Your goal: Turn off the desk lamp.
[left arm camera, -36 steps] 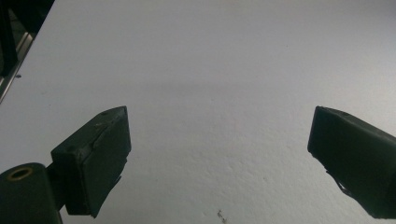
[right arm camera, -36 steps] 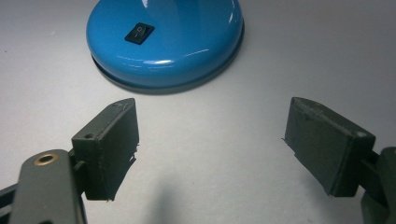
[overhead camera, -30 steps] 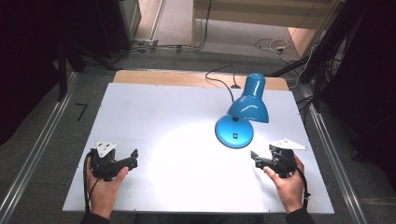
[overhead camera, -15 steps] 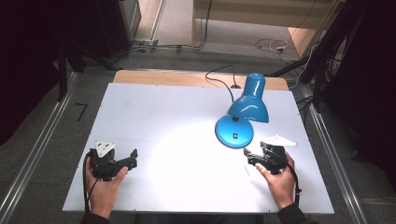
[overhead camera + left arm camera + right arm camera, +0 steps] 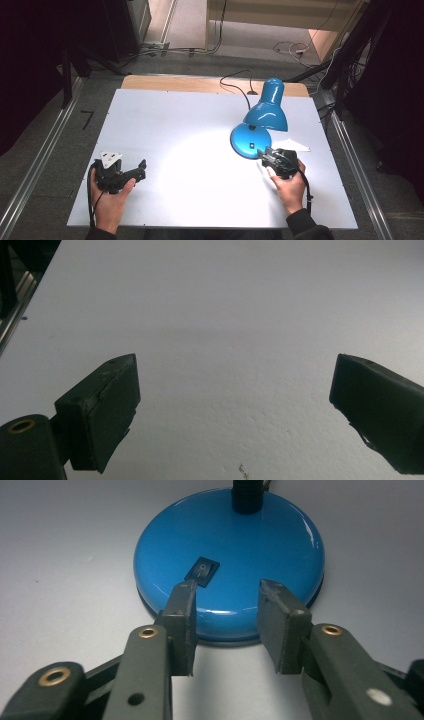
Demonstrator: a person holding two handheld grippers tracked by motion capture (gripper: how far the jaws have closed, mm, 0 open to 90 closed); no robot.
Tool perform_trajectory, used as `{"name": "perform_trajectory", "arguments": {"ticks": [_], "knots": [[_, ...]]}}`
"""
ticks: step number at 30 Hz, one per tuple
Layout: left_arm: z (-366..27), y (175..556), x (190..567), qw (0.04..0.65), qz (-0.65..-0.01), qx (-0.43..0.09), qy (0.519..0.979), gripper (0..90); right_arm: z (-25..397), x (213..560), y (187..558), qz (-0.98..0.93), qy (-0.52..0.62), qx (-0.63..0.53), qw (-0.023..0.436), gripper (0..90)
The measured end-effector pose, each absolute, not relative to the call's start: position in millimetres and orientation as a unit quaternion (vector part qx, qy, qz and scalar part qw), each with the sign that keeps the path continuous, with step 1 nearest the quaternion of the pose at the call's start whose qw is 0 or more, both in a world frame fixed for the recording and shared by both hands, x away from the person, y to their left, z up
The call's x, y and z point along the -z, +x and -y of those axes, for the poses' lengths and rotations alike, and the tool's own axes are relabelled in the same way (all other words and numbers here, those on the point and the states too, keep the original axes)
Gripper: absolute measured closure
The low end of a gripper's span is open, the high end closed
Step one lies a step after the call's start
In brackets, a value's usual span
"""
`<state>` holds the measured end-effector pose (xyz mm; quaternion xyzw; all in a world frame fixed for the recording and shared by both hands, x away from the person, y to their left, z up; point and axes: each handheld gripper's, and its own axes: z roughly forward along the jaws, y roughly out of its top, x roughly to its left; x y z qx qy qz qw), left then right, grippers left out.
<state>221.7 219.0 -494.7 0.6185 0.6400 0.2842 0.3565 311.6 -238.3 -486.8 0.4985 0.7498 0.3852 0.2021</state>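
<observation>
White and lit by a pool of light near its middle, the worktop point(image 5: 190, 130) spans most of the high view, with grey floor and dark surroundings around it. Nearest the bottom edge of that view, two hands come in. At lower left, the left hand-held gripper point(image 5: 141, 170) rests low over bare worktop, well apart from everything else; in the left gripper view its jaws stand wide apart with nothing but white surface between them. At lower right, the right hand-held gripper point(image 5: 263, 155) points toward the upper left of the frame, its tips just beside the near rim of the blue lamp point(image 5: 252, 140).

In the right gripper view, the right hand-held gripper point(image 5: 226, 615) has its jaws partly open, holding nothing, with the lamp's round base directly ahead in the upper middle of the frame. The black rocker switch point(image 5: 202, 571) sits on the base just beyond the left jaw's tip. Whether the tips touch the base's edge, I cannot tell.

Farther back in the high view, the lamp's shade point(image 5: 267, 107) tilts down over the base, and its black cord point(image 5: 235, 82) trails toward the worktop's far edge.
</observation>
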Motion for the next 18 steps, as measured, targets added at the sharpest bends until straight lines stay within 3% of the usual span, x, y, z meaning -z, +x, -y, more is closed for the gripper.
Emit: {"name": "perform_trajectory", "arguments": {"ticks": [2, 4, 18], "knots": [[-218.2, 222.3, 495.6, 0.355, -0.639, -0.285, 0.62, 6.8, 236.9, 486.9, 312.5, -0.749, 0.5, -0.389, 0.197, 66.9], [-217.2, 222.6, 495.8, 0.354, -0.638, -0.284, 0.622, 6.9, 231.3, 487.1, 314.5, -0.746, 0.498, -0.394, 0.201, 78.3], [-220.4, 221.7, 495.5, 0.358, -0.637, -0.279, 0.623, 6.8, 211.3, 488.6, 329.0, -0.743, 0.496, -0.398, 0.209, 81.5]]}}
